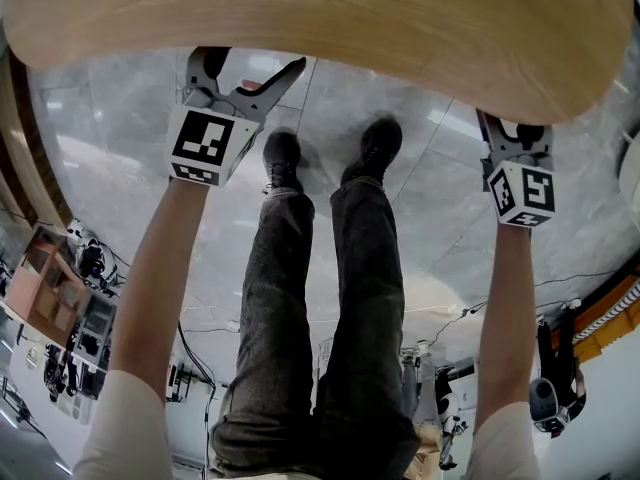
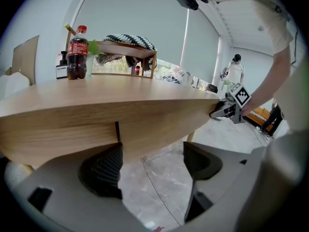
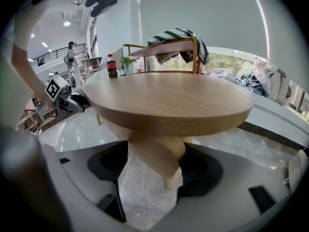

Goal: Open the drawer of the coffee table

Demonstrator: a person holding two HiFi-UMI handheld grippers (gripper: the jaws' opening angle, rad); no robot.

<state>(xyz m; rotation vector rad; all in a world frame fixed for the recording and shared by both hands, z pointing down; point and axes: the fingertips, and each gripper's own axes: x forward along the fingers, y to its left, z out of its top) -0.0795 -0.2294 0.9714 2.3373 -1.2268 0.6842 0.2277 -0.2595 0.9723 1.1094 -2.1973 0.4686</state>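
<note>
We've L gripper (image 2: 152, 166) unclenched, empty, near a seam (image 2: 117, 131) in coffee table (image 2: 96, 112) rim; R gripper (image 3: 152, 167) spread wide, wood underpart (image 3: 155, 153) betw. jaws, not clamped.

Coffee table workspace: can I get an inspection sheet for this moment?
Surface: wooden coffee table, top mostly bare.
Job's things: drawer seam in the table's side; the front looks flush, so not yet opened.
Clutter: cola bottle and small shelf with patterned cloth at the far end.
Grippers: left gripper jaws apart, empty, just below the table's edge; right gripper jaws apart around a wooden part under the top, contact unclear.
Cables: thin cable on the floor.
Surroundings: pale tiled floor, operator's legs, a second person far off.
</note>
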